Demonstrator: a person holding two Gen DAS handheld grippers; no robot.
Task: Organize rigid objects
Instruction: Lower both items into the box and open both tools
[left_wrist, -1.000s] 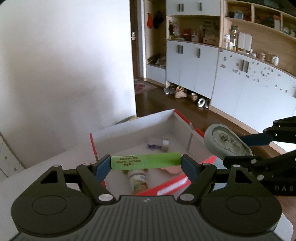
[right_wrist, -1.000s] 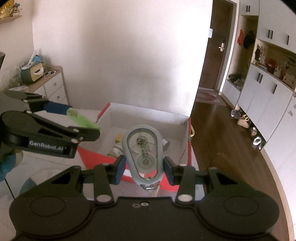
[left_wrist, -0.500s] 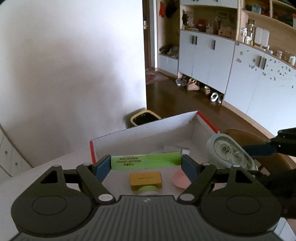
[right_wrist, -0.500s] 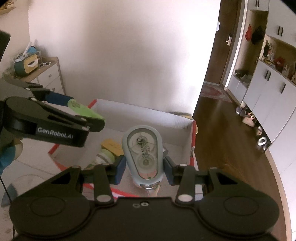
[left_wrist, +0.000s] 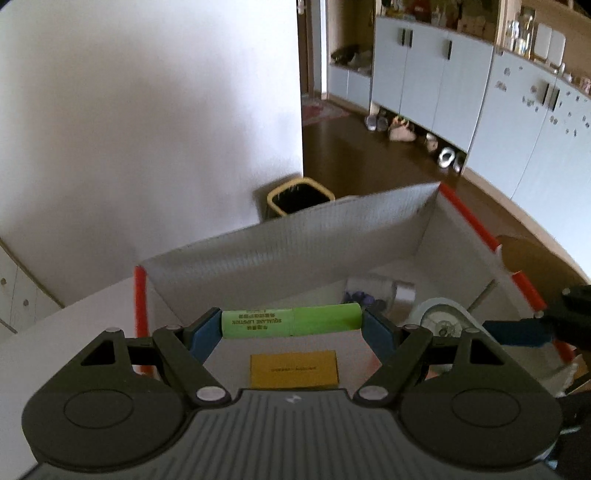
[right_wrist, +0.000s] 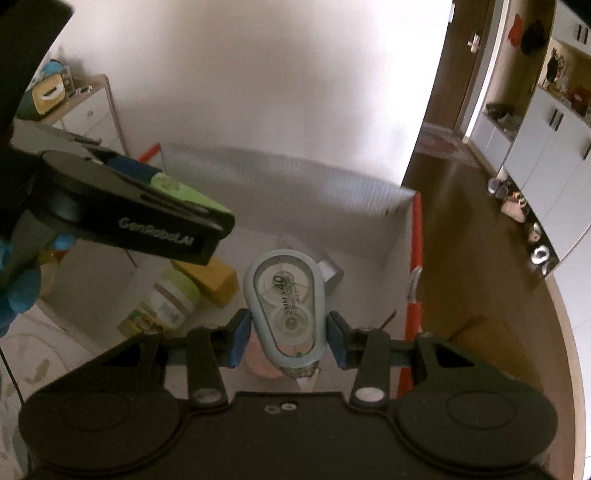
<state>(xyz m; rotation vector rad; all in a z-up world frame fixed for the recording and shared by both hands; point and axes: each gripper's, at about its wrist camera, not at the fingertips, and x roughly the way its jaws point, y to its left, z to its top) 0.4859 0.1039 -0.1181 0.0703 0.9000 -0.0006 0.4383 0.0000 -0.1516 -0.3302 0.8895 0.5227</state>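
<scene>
My left gripper (left_wrist: 291, 325) is shut on a green lipstick tube (left_wrist: 291, 320), held crosswise over the open white box with red edges (left_wrist: 295, 229). My right gripper (right_wrist: 287, 336) is shut on a pale blue correction tape dispenser (right_wrist: 286, 306), also held above the inside of the box (right_wrist: 280, 166). The left gripper and its green tube (right_wrist: 184, 194) show at the left of the right wrist view. The dispenser (left_wrist: 441, 319) shows at the right of the left wrist view.
Inside the box lie a yellow block (left_wrist: 293, 369), a green-capped bottle (right_wrist: 166, 299), a pink round thing (right_wrist: 260, 360) and small items at the far side (left_wrist: 384, 293). A yellow-rimmed bin (left_wrist: 299, 194) stands behind the box. Cabinets and shoes are across the wooden floor.
Both grippers have moved forward over the box and tilted down, each still holding its object. The box interior now fills more of both views.
</scene>
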